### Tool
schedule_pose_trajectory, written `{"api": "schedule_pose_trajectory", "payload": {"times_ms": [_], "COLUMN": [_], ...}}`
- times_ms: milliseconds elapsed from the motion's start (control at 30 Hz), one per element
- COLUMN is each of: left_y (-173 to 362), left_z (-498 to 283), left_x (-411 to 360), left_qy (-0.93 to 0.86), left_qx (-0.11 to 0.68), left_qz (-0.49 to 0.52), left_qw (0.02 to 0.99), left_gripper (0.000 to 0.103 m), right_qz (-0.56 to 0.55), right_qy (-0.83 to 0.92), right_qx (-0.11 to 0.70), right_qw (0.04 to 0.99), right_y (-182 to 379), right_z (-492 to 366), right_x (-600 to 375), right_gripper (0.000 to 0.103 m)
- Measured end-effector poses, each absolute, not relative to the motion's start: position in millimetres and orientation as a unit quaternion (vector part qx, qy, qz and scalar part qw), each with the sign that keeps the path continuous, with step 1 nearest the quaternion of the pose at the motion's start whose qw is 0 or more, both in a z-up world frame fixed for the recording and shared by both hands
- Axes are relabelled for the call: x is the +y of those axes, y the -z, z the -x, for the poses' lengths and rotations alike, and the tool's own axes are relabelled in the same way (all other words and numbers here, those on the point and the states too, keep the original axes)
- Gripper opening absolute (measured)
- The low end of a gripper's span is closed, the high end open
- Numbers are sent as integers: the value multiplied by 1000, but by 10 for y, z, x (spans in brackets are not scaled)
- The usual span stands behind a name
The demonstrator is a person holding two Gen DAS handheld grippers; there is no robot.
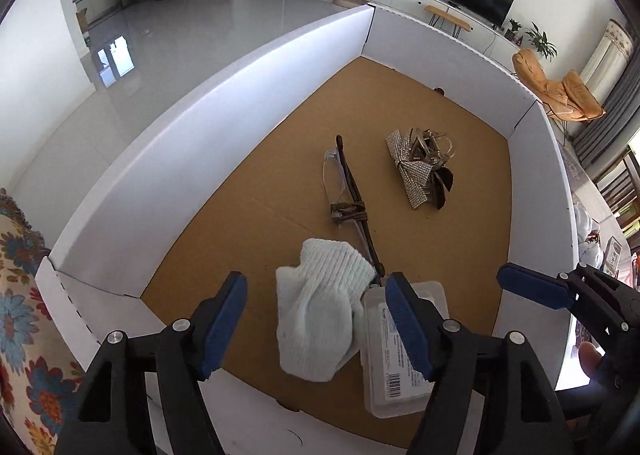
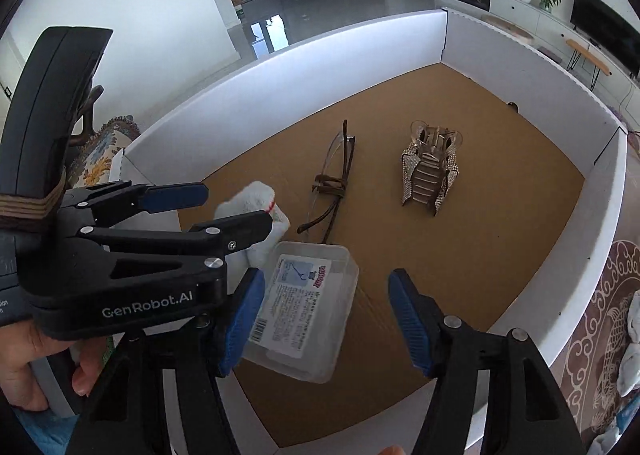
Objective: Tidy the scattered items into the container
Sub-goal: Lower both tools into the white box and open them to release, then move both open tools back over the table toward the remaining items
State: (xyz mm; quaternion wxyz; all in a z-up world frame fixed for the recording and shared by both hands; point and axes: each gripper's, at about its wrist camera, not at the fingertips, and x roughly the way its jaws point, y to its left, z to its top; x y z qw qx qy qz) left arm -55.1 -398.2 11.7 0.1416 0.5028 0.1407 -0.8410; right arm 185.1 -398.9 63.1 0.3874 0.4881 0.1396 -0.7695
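Scattered items are seen lying inside a large white-walled box point(image 1: 224, 103) with a brown cardboard floor, and both grippers are held over its near end, angled down into it. Largest among the contents is a clear plastic case point(image 2: 304, 307) with a printed label and barcode, which rests on the floor between the blue pads of the right gripper point(image 2: 326, 321); those jaws are spread, the left pad lies against or just beside the case's edge, and the right pad is well apart from it, so no pinch is shown. Just beside the case, touching it in the left wrist view, a white knitted sock point(image 1: 320, 311) is seen crumpled below the left gripper point(image 1: 316, 327), whose jaws are spread wide with neither pad pressed on the fabric. Farther in, a pair of glasses point(image 1: 346, 191) with brown arms and clear lenses is laid folded on the cardboard, one arm tip reaching the sock. Near the glasses, apart from them, a rhinestone hair clip point(image 1: 420, 171) with a bow is set on the floor. A hand point(image 2: 24, 359) is seen around the left gripper's handle in the right wrist view.
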Motion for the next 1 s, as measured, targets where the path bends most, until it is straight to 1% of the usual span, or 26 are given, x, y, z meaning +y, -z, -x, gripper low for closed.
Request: {"api": "schedule_pose_trajectory", "payload": {"times_ms": [67, 167, 300, 367, 433, 467, 500, 567, 733, 900, 967, 1000], "left_y": [-223, -410, -678, -789, -822, -811, -763, -581, 43, 358, 447, 456], "left_z": [470, 338, 138, 55, 43, 58, 77, 126, 292, 365, 421, 431], "left_x": [-3946, -3792, -3291, -2907, -2428, -2179, -1923, -1419, -376, 111, 196, 227], "left_qy": [848, 865, 893, 904, 910, 911, 908, 899, 871, 871, 870, 874], "left_qx": [135, 113, 99, 85, 72, 67, 62, 51, 9, -21, -34, -48], "left_qz": [-489, -464, -426, -413, -407, -407, -413, -429, -478, -479, -481, -475], "left_qw": [151, 156, 112, 72, 25, 2, -21, -68, -108, -103, -99, -90], "left_gripper": [71, 71, 72, 76, 92, 95, 98, 98, 98, 98, 98, 98], "right_qz": [-475, -427, -369, -351, -336, -331, -330, -332, -364, -415, -434, -437], "right_qy": [776, 805, 847, 866, 886, 894, 901, 912, 924, 909, 899, 899], "right_qx": [135, 122, 79, 69, 72, 75, 78, 77, 44, 37, 30, 12], "right_qw": [393, 392, 375, 349, 312, 292, 271, 230, 110, -17, -41, -36], "right_y": [-707, -893, -1028, -977, -869, -811, -748, -641, -394, -132, -71, -73], "right_z": [-1863, -1981, -2203, -2339, -2518, -2611, -2696, -2861, -3080, -3009, -2927, -2902], "right_x": [-3873, -3555, -2852, -2400, -1930, -1679, -1440, -933, 404, 1336, 1548, 1644], "right_gripper": [66, 66, 66, 66, 66, 66, 66, 66, 66, 66, 66, 66]}}
